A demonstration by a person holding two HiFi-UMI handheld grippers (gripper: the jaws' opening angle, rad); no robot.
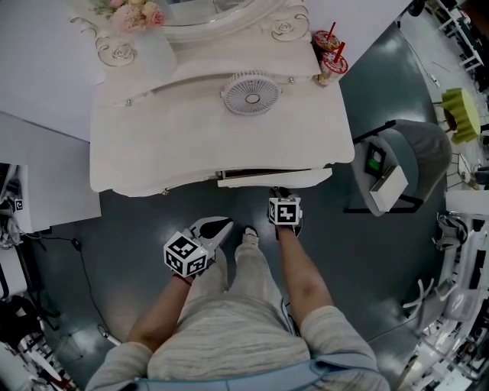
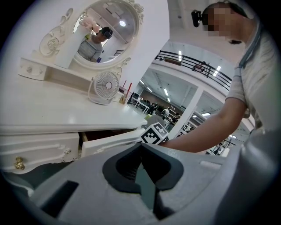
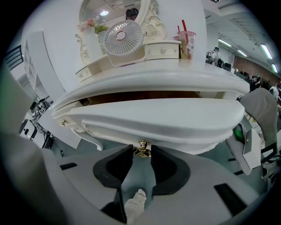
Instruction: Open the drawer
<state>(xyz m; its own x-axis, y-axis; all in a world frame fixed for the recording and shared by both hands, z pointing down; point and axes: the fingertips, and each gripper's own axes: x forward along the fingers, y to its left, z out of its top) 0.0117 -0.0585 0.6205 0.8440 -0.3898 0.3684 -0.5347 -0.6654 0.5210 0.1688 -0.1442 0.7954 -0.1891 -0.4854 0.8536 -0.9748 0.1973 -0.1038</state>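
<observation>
The white dressing table [image 1: 153, 145] has a wide middle drawer [image 1: 271, 177] that stands a little way out, with a dark gap above its front [image 3: 153, 118]. At the drawer's front edge, my right gripper [image 1: 281, 192] has its black pads on either side of the brass knob [image 3: 143, 145] and pressed against it. My left gripper [image 1: 228, 223] hangs lower and to the left, over the person's thigh and clear of the table, its tips together with nothing between them. From the left gripper view [image 2: 141, 146] the drawer [image 2: 109, 140] shows ajar, with the right gripper's marker cube [image 2: 153, 133] in front of it.
A small white fan [image 1: 250, 93] stands on the tabletop, with two drink cups [image 1: 330, 57] at the back right corner and flowers [image 1: 134, 14] by the mirror. A grey chair [image 1: 405, 164] stands to the table's right. A side drawer has its own brass knob [image 2: 19, 164].
</observation>
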